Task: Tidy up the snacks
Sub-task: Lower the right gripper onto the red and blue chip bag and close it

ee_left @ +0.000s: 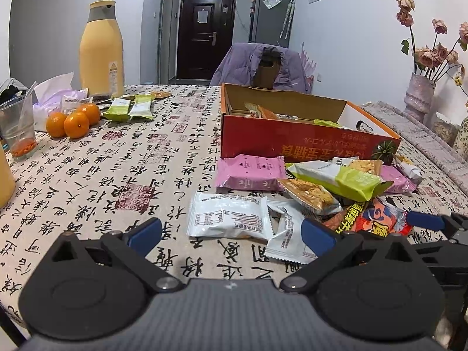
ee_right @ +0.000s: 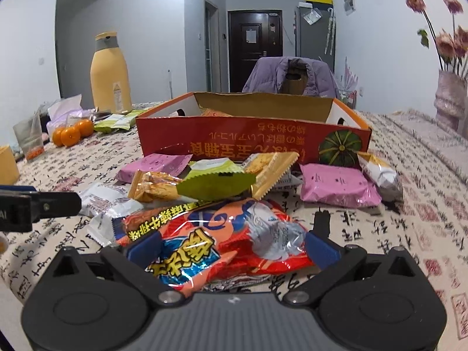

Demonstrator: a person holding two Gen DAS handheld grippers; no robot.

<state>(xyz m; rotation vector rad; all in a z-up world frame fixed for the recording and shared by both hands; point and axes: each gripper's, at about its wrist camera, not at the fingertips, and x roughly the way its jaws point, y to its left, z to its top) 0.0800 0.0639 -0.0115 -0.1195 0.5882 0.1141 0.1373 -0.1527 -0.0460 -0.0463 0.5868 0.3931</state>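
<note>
The right gripper stood wide open around the red snack packet before the orange box, seemingly not yet pinching it, while the left gripper hovered open, empty, above white packets.

Both views are lit evenly and fairly cool, like ceiling light in a room, nothing harsh. Shadows are soft and short, just small dark patches under the snack packets in front of the red box. The red foil packet nearest that box's front in the right wrist view throws white glare off its crinkles. Heavy fisheye bend: walls and the door behind the box curve, and the corners go black. The flowers far right of the box look smeared and soft.
</note>
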